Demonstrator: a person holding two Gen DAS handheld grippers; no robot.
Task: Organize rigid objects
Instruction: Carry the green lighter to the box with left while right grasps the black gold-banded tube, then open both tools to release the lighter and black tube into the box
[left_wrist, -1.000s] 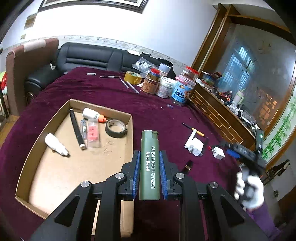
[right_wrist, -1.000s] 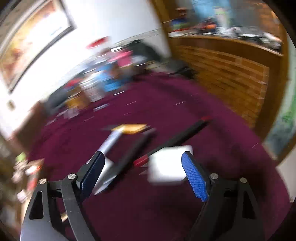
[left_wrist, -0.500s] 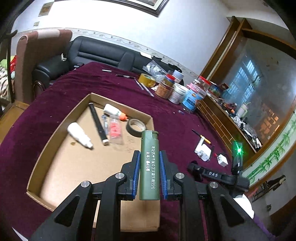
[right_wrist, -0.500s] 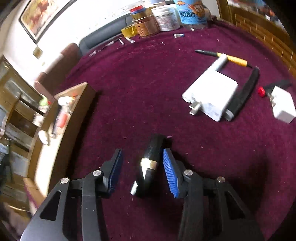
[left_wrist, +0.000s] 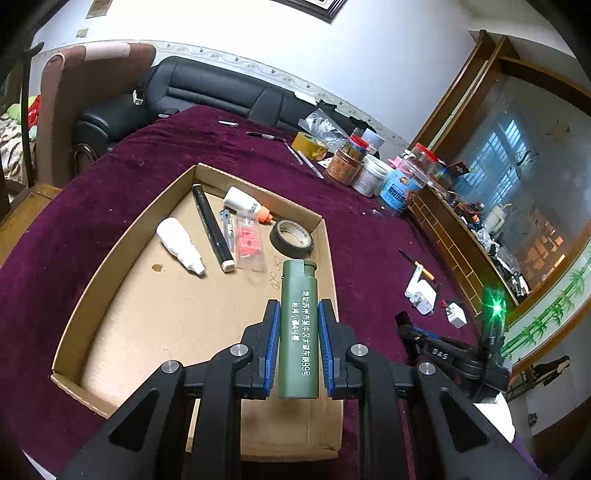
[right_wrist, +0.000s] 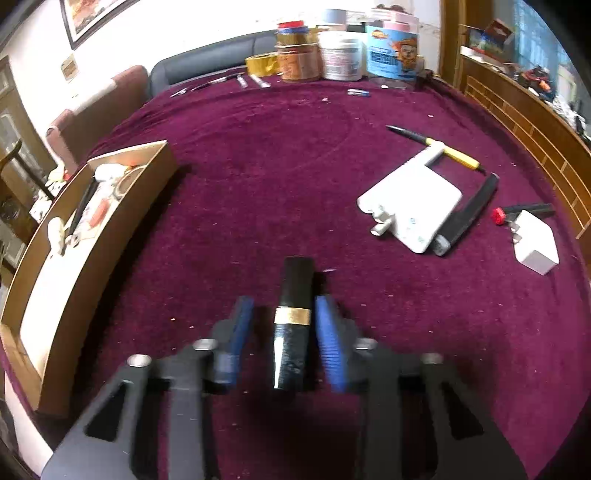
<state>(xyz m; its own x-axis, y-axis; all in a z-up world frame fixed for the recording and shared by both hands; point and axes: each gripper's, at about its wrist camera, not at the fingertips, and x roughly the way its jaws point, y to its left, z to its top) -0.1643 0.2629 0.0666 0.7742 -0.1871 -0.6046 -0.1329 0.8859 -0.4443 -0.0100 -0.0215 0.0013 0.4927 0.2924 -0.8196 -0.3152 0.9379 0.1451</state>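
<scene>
My left gripper (left_wrist: 298, 306) is shut on a green lighter (left_wrist: 298, 332) with white lettering and holds it above the near right part of an open cardboard box (left_wrist: 122, 236). In the right wrist view a black tube with a gold band (right_wrist: 293, 291) lies on the purple cloth between the pads of my right gripper (right_wrist: 284, 306). Its jaws are closing. The right pad is at the tube, while a small gap still shows at the blurred left pad. The right gripper's body (left_wrist: 443, 354) also shows right of the box.
The box holds a black tape roll (left_wrist: 291, 238), two white bottles, a black marker and small packets. On the cloth lie a white charger (right_wrist: 410, 210), a small white plug (right_wrist: 535, 240), a yellow pen (right_wrist: 450, 153) and a black marker (right_wrist: 469, 214). Jars (right_wrist: 340, 55) stand at the far edge.
The right gripper swung away from the chargers to the black tube and its jaws narrowed around it. The left gripper with the lighter drifted over the box.
</scene>
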